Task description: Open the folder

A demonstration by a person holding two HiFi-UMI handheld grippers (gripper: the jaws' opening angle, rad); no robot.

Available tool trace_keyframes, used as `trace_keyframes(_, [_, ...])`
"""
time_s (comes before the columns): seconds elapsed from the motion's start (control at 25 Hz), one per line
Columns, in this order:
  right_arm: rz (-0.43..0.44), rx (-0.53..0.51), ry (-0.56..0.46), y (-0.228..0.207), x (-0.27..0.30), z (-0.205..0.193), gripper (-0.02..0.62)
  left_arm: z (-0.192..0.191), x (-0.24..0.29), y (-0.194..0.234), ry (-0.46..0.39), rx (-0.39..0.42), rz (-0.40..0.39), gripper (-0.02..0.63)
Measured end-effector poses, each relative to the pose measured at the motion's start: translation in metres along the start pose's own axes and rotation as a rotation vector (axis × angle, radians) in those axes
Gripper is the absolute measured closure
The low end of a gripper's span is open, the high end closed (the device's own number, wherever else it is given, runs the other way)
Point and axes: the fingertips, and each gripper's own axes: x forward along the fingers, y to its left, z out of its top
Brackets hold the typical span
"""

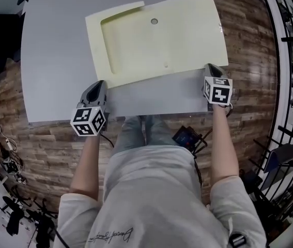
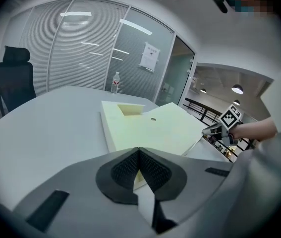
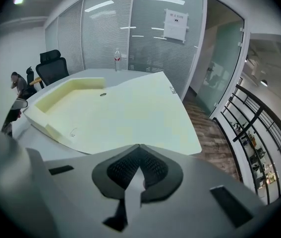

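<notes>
A pale yellow folder (image 1: pixel 162 40) lies flat on the grey table (image 1: pixel 53 45), with a shallow recess at its left end and a small round hole in its cover. My left gripper (image 1: pixel 101 83) is at the folder's near left corner. Its jaws are closed, and a cream sliver of the folder (image 2: pixel 150 128) shows between the pads (image 2: pixel 139 150). My right gripper (image 1: pixel 210 67) is at the near right edge, shut on the thin cover (image 3: pixel 120 113), which looks slightly raised there. The left gripper view also shows the right gripper (image 2: pixel 214 130) at that edge.
The table's near edge runs just behind both grippers, with wood-pattern floor (image 1: pixel 249 30) beyond it on the right. A black railing (image 1: pixel 291 61) stands further right. A black office chair (image 2: pixel 14 78) and a water bottle (image 2: pixel 115 82) are at the table's far side.
</notes>
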Motion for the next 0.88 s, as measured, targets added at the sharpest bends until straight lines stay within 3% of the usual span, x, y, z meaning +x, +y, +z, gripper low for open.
trace_keyframes(0.4, [0.042, -0.024, -0.152, 0.018, -0.051, 0.035, 0.572, 0.031, -0.02, -0.027, -0.056, 0.072, -0.059, 0.597])
trace_keyframes(0.72, [0.157, -0.001, -0.286, 0.058, -0.099, 0.069, 0.572, 0.052, -0.047, -0.044, -0.117, 0.027, -0.112, 0.597])
trace_keyframes(0.88, [0.237, -0.025, -0.352, 0.091, -0.129, 0.088, 0.572, 0.066, -0.065, -0.058, -0.148, 0.046, -0.14, 0.597])
